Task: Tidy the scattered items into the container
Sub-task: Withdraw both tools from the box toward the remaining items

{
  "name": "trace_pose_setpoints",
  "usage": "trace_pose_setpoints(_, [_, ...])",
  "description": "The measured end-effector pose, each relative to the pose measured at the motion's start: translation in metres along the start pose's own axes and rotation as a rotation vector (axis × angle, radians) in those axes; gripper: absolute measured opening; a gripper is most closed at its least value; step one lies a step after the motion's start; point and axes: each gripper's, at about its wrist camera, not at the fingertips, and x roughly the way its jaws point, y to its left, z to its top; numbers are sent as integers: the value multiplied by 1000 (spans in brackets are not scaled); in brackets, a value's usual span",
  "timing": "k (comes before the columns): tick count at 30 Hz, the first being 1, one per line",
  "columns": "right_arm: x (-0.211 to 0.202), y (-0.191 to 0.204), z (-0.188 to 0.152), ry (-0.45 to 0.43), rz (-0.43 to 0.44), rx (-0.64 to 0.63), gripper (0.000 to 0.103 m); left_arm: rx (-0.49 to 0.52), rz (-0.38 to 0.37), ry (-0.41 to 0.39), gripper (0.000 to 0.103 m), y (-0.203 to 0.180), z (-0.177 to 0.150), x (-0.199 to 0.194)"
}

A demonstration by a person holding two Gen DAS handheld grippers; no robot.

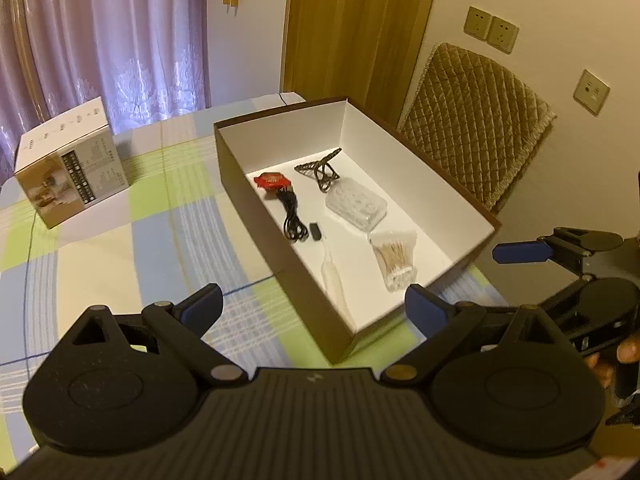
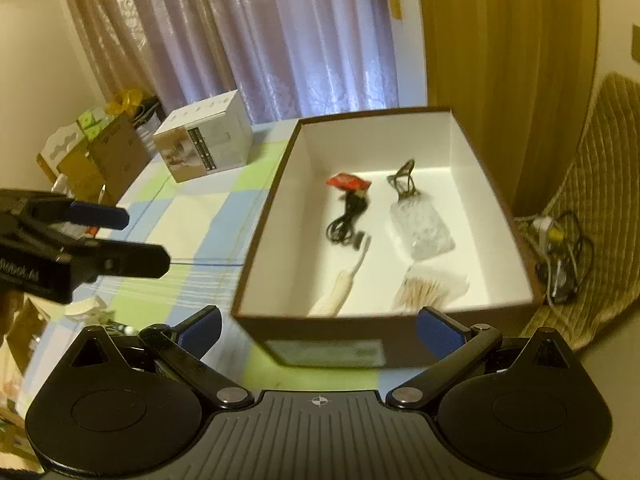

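Left wrist view is showing the brown cardboard box (image 1: 280,256) sitting on the checked worktop (image 1: 120,240), and the small items are lying inside it: a red packet (image 1: 273,180), a coiled black cable (image 1: 294,220), a dark hair claw (image 1: 320,168), a clear plastic case (image 1: 356,203), a bag of cotton swabs (image 1: 396,258) and a pale toothbrush (image 1: 334,284). Both the left gripper (image 1: 312,310) and the right gripper (image 2: 318,326) are hovering before the box's near end with fingers spread wide and holding nothing. Judging from this, the tidying is looking nearly or fully done. Only a printed white carton (image 1: 72,164) is standing on the cloth well apart from the box; whether it counts as scattered I cannot tell.
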Motion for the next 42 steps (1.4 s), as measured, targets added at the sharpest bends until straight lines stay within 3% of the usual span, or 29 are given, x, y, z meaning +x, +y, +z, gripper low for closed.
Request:
trace_pose_setpoints(8, [-7, 35, -27, 17, -7, 55, 101, 6, -9, -33, 96, 22, -46, -40])
trace_pose_setpoints(24, [15, 119, -69, 69, 62, 18, 101, -139, 53, -4, 95, 105, -151, -103])
trace_pose_setpoints(33, [40, 173, -79, 105, 112, -105, 101, -157, 141, 10, 93, 139, -189, -119])
trace_pose_setpoints(38, [56, 188, -88, 128, 137, -142, 101, -156, 134, 32, 90, 148, -202, -114])
trace_pose_setpoints(42, [75, 193, -97, 166, 146, -181, 101, -157, 115, 57, 80, 153, -204, -102])
